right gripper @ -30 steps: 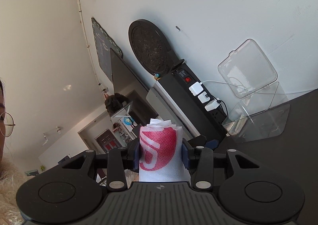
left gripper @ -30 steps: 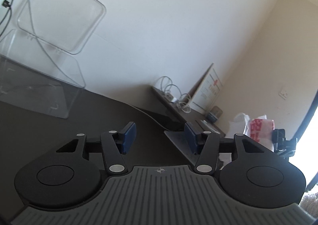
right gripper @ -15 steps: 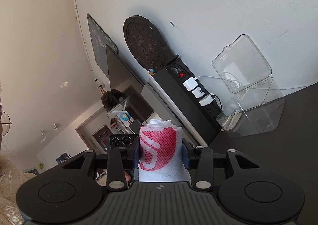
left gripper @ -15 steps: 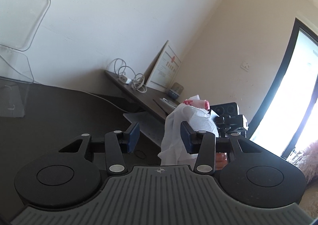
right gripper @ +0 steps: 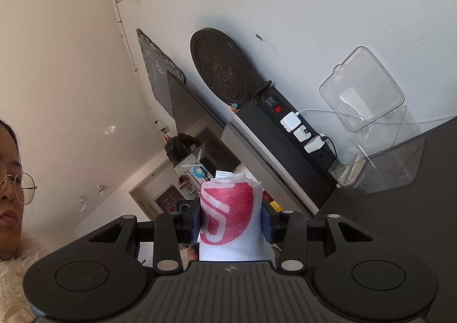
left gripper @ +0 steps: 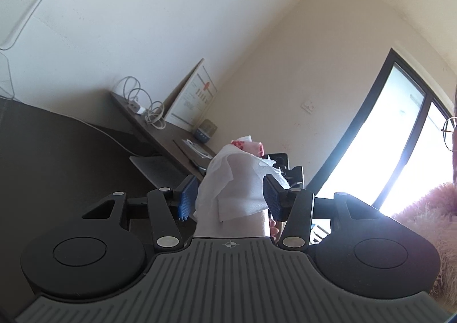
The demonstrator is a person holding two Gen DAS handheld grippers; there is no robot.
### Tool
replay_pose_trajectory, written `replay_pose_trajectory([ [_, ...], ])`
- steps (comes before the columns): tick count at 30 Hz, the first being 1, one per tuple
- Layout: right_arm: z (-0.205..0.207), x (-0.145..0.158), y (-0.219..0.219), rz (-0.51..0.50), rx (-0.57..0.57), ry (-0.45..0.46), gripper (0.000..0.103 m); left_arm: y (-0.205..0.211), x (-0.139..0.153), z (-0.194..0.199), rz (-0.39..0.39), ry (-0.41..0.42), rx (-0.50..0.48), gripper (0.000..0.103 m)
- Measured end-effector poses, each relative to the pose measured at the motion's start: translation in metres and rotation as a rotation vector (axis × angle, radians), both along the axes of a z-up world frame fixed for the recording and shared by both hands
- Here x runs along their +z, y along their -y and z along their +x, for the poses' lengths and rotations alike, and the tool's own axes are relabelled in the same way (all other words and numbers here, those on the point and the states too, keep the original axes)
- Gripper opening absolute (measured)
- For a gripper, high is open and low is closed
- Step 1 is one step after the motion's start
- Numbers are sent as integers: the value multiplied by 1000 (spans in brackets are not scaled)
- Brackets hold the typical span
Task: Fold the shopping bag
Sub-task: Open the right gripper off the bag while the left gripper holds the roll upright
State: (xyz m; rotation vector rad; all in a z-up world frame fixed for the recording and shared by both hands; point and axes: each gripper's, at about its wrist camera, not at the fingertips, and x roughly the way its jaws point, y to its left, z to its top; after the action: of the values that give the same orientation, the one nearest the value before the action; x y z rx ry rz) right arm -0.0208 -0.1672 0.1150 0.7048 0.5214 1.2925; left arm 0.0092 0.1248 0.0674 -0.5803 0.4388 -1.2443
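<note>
Holding the folded shopping bag point(right gripper: 228, 217) upright, the right gripper point(right gripper: 230, 220) has both pads pressed on the sides of the white bundle with the red logo. The left gripper point(left gripper: 228, 200) has the same bag point(left gripper: 237, 188) between its fingers; its jaws have just been opening and a small gap shows at the left pad point(left gripper: 187, 198), so it does not grip yet. To do this step well, I think the left fingers should close on all loose layers together, before the right one lets go. Only the left view shows the loose white flap, and farther off a shelf with cables point(left gripper: 148, 111) and a bright window point(left gripper: 400, 134). Only the right view shows the logo, a clear plastic box point(right gripper: 380, 157) and a power strip point(right gripper: 300, 134).
</note>
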Motion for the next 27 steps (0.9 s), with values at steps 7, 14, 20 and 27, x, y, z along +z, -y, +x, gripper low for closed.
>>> replay_pose_trajectory([
  [7,0,3,-9,-21,46,17,42,21,3,3,69,-11,-61,64],
  [14,-2,6,-16,-26,100,38,43,35,3,7,101,-26,-118,66],
  [20,-7,7,-29,-82,102,69,43,51,-9,6,128,-45,-103,68],
  [27,-4,-8,-27,-28,37,27,43,49,-16,1,100,-61,-8,46],
])
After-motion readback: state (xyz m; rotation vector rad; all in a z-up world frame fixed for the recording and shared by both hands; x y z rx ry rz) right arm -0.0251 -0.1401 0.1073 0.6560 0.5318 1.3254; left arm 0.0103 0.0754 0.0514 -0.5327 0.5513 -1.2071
